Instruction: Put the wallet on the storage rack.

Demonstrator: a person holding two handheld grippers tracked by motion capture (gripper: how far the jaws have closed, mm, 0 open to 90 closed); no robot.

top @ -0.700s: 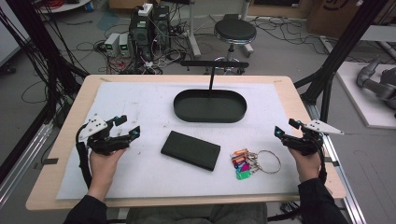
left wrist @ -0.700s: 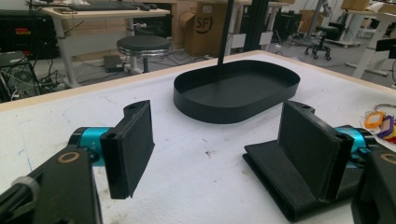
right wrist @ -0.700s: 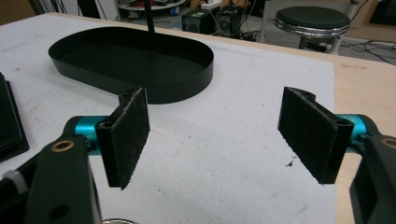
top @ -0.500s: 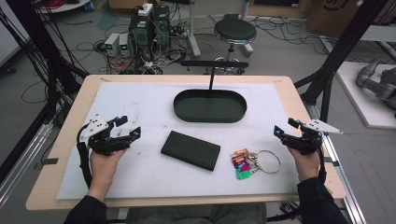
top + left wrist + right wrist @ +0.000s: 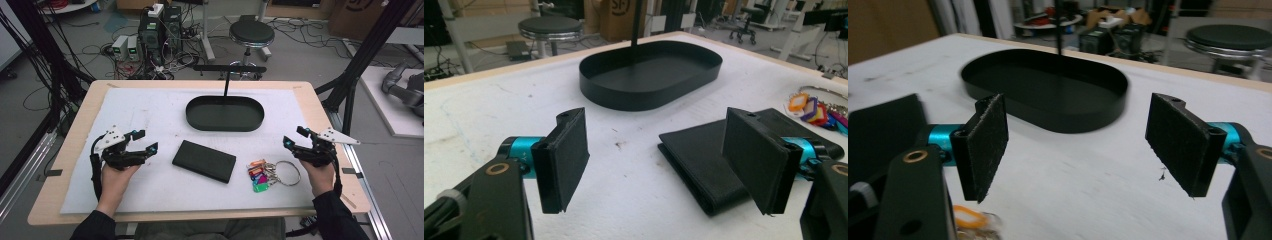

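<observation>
Both the left gripper (image 5: 142,140) and right gripper (image 5: 295,136) gape wide, empty, flanking the wallet (image 5: 204,161) on the desk (image 5: 150,107).

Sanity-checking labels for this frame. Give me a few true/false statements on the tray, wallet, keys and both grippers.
1. The tray is empty. True.
2. The wallet lies inside the tray. False: it lies on the white mat, nearer the person.
3. The left gripper is shut on the wallet. False: it is open, holding nothing.
4. The keys lie between the wallet and the right gripper. True.
5. The right gripper is open. True.
</observation>
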